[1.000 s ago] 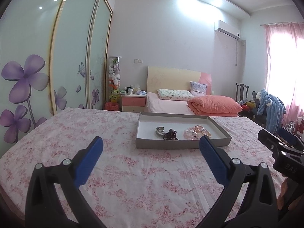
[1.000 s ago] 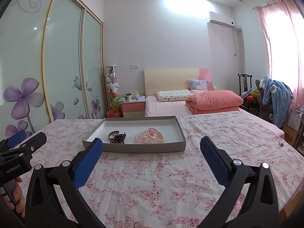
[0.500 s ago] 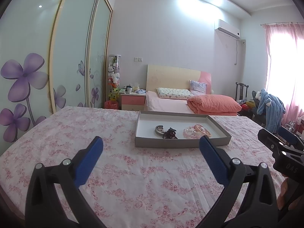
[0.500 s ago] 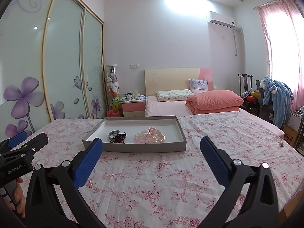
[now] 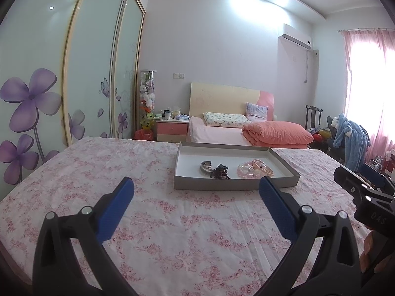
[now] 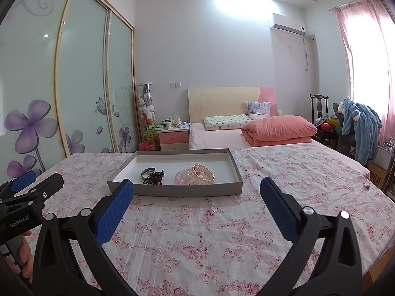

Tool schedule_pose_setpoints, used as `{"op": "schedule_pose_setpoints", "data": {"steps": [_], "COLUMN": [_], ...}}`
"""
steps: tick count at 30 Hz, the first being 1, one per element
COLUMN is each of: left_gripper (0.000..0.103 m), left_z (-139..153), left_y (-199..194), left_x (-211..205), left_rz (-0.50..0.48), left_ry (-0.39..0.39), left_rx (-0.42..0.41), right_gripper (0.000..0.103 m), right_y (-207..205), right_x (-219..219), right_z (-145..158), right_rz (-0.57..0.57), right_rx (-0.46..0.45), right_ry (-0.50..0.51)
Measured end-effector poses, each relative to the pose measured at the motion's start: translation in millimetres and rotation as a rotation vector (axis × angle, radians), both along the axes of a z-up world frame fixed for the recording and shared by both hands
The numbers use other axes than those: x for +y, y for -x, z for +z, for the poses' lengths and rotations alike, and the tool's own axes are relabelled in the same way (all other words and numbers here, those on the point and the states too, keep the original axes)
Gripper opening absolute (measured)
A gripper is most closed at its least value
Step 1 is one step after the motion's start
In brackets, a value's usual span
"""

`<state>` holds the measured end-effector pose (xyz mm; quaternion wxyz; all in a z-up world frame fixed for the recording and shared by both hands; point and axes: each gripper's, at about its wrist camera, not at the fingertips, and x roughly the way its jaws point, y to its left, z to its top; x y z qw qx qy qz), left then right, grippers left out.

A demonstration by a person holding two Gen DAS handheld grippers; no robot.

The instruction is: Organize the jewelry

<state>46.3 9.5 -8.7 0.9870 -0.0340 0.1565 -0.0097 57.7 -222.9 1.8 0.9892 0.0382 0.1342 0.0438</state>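
Ahead of both spread claws: tray holding bracelets.

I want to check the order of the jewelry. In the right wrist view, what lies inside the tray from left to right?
In the tray, from left to right: silver bangle → dark bead bracelet → pink bead bracelets. The pink ones lie piled together, so I give them as one group.
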Motion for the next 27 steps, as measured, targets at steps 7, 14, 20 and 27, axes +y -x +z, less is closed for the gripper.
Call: {"op": "schedule_pose_setpoints", "data": {"steps": [7,14,20,27], "left_gripper": [0.099,0.099,0.099,0.099], "left_z": [-2.1,-2.5,-2.3,-2.1], "left_y": [-0.8,-0.5,-1.3,-2.3], "left_x": [0.0,-0.7,-2.0,-1.9], "left_rz": [0.008,0.001,-0.004,-0.006], "left_ry": [0.002,0.0,-0.004,-0.002], "left_rx": [0.006,0.008,0.015,0.018], "right_gripper": [0.101,0.101,0.101,0.101], "right_y": [-0.1,-0.3,-0.2,-0.3], "right_x": [0.0,0.0,0.0,0.1], "right_z": [0.2,0.5,-0.8,-0.5], "right_rz": [0.001,0.0,0.0,0.0], "right_rx": [0.0,0.001,0.002,0.003], "right_ry": [0.0,0.0,-0.001,-0.001]}}
